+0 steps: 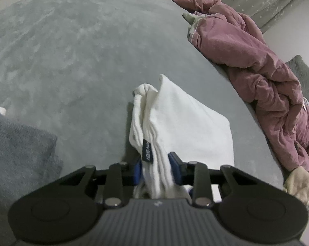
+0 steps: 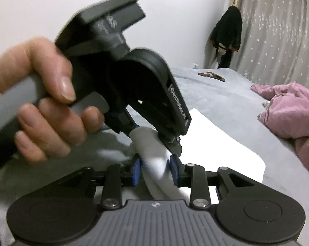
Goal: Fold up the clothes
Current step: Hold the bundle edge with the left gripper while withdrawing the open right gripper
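A white garment [image 1: 181, 119] lies partly folded on the grey bed cover [image 1: 72, 61]. One bunched edge with a black label rises off it into my left gripper [image 1: 156, 168], whose blue pads are shut on that fabric. In the right wrist view, my right gripper [image 2: 155, 170] is shut on the same white garment [image 2: 226, 143], pinching a twisted roll of it. Just beyond it, a person's hand [image 2: 41, 110] holds the left gripper [image 2: 154, 134], which grips the same roll a little farther along. The two grippers are very close together.
A crumpled pink quilt [image 1: 246, 61] runs along the right side of the bed. A blue-grey cloth [image 1: 21, 153] lies at the lower left and a beige cloth [image 1: 300, 184] at the lower right. A dark garment [image 2: 228, 32] hangs by the starred curtain [image 2: 277, 30].
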Demonstrator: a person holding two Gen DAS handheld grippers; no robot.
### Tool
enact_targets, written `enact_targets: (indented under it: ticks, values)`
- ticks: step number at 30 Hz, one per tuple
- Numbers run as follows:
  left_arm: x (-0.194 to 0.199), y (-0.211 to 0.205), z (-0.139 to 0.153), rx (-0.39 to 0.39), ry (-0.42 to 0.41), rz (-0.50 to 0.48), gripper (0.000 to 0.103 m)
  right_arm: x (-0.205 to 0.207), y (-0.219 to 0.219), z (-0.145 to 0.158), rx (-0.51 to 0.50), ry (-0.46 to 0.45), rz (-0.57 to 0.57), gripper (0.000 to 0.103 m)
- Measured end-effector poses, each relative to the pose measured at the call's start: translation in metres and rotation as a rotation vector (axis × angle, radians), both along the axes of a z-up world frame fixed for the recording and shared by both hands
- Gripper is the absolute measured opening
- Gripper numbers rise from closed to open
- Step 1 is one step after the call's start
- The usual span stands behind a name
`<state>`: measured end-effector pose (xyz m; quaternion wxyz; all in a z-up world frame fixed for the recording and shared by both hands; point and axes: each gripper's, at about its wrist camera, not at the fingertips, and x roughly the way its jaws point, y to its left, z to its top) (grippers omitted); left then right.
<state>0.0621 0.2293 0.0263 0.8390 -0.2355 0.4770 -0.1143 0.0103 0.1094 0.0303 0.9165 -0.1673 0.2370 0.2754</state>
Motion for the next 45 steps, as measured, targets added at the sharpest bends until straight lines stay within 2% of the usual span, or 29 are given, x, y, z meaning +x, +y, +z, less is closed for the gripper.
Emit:
enact_targets:
  ticks: [3, 7, 10, 17, 29, 45]
  values:
    - [-0.001, -0.001, 0.000, 0.006, -0.002, 0.000, 0.028, -0.005, -0.024, 0.008, 0.097, 0.050, -0.021, 0.030]
    - [-0.002, -0.002, 0.001, 0.021, -0.010, 0.000, 0.028, 0.003, -0.075, 0.017, 0.262, 0.134, -0.136, 0.030]
    - [-0.003, -0.003, 0.001, 0.025, -0.012, 0.000, 0.028, 0.014, -0.098, 0.016, 0.281, 0.172, -0.206, 0.029]
    - [-0.005, -0.007, 0.002, 0.055, -0.023, -0.005, 0.028, 0.022, -0.108, 0.007, 0.296, 0.213, -0.231, 0.028]
    - [-0.008, -0.012, 0.006, 0.093, -0.044, -0.009, 0.028, 0.050, -0.114, -0.004, 0.330, 0.221, -0.278, 0.011]
    - [-0.009, -0.015, 0.006, 0.110, -0.051, -0.014, 0.028, 0.074, -0.118, 0.001, 0.393, 0.204, -0.327, 0.010]
